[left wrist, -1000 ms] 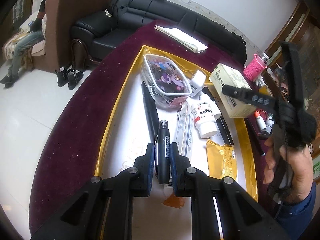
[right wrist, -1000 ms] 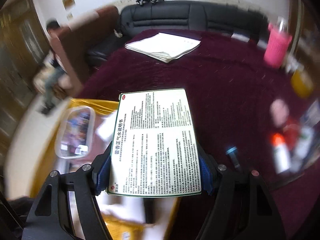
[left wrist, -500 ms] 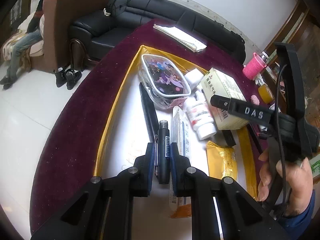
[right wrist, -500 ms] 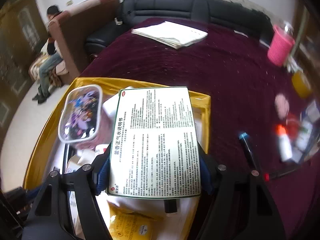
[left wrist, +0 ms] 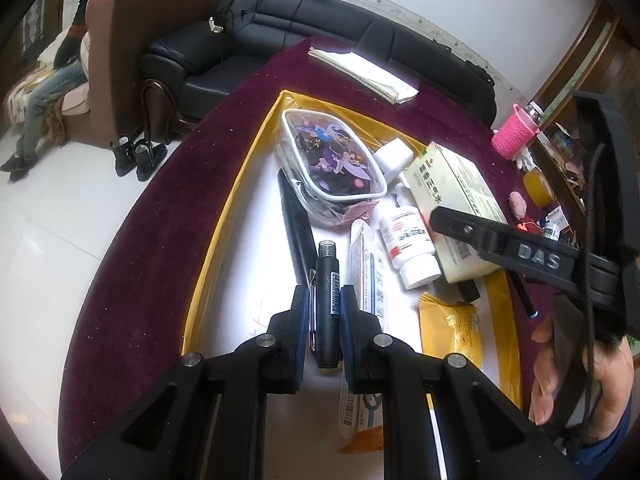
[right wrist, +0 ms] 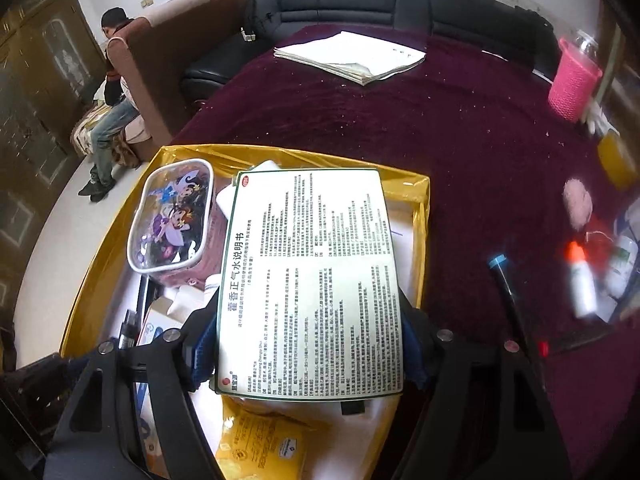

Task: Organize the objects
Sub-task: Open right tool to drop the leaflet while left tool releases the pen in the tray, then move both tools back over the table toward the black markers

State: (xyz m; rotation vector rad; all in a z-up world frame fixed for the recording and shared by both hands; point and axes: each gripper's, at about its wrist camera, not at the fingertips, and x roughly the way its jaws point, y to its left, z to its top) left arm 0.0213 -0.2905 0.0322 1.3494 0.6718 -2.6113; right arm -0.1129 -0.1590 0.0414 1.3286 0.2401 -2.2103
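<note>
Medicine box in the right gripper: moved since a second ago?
Yes. The medicine box has travelled left, from over the maroon tablecloth to over the gold tray.

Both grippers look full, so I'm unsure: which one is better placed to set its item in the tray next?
Right: its gripper holds the box over the tray.

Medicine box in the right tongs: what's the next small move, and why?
Probably lower the medicine box a little into the gold-rimmed tray, then open the right tongs. The box is clamped by its sides over the tray's right part, beside the white pill bottle. The left tongs are shut on a black pen, so they cannot help.
</note>
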